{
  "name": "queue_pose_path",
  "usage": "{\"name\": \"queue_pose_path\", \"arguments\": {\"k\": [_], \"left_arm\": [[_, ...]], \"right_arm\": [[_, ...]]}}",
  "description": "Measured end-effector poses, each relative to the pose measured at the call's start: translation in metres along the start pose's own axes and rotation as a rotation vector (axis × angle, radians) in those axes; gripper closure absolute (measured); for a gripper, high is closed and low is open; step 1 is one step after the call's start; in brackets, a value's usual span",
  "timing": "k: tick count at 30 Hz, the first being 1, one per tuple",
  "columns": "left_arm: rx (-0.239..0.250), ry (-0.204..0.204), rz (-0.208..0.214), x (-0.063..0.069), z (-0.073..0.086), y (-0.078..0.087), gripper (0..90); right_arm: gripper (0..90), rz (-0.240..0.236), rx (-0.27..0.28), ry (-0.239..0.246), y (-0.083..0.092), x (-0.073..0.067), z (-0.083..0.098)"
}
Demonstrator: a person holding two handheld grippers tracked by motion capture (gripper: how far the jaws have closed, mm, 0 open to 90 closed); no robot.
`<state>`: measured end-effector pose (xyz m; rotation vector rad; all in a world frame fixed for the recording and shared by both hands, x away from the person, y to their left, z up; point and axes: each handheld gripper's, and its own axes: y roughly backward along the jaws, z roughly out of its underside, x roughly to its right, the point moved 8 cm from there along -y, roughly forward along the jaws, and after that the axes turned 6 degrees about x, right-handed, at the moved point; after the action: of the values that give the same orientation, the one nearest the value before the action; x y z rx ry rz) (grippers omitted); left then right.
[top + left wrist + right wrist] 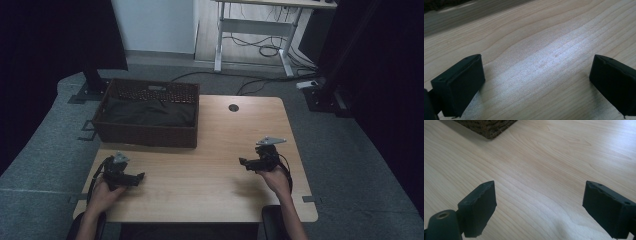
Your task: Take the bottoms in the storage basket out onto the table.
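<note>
While both hands rest low over the near part of the wooden table, each holds a claw with nothing between its jaws. At the near left edge in the high view, the left claw lies close to the tabletop and points toward the middle of the table; its own view shows the left claw with jaws spread wide over bare wood grain. Toward the near right, the right claw sits a little above the surface and points left, toward the other claw, the two well apart. In the right gripper view the right claw also stands wide open over bare wood. A dark woven basket holding dark cloth stands at the far left corner of the table, its corner visible ahead of the right claw.
</note>
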<state>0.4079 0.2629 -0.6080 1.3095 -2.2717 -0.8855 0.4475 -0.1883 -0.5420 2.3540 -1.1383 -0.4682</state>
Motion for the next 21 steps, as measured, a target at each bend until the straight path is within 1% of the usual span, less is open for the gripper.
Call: {"name": "queue_pose_path", "arguments": {"k": [3,8,11,14,16,21], "left_arm": [[0.000,0.000,0.000,0.000,0.000,0.000,0.0],[0.000,0.000,0.000,0.000,0.000,0.000,0.0],[0.000,0.000,0.000,0.000,0.000,0.000,0.0],[0.000,0.000,0.000,0.000,0.000,0.000,0.0],[0.000,0.001,0.000,0.000,0.000,0.000,0.0],[-0.001,-0.001,0.000,0.000,0.000,0.000,0.0]], "right_arm": [[11.9,-0.016,0.004,-0.004,-0.003,-0.003,-0.005],[12.0,-0.025,0.000,-0.001,-0.007,-0.006,-0.011],[12.1,-0.030,0.006,0.000,-0.012,-0.007,-0.018],[12.1,-0.036,0.007,0.001,-0.016,-0.008,-0.021],[12.1,-0.044,0.003,-0.001,-0.022,-0.010,-0.026],[12.2,-0.056,0.005,0.020,-0.031,-0.016,-0.034]]}}
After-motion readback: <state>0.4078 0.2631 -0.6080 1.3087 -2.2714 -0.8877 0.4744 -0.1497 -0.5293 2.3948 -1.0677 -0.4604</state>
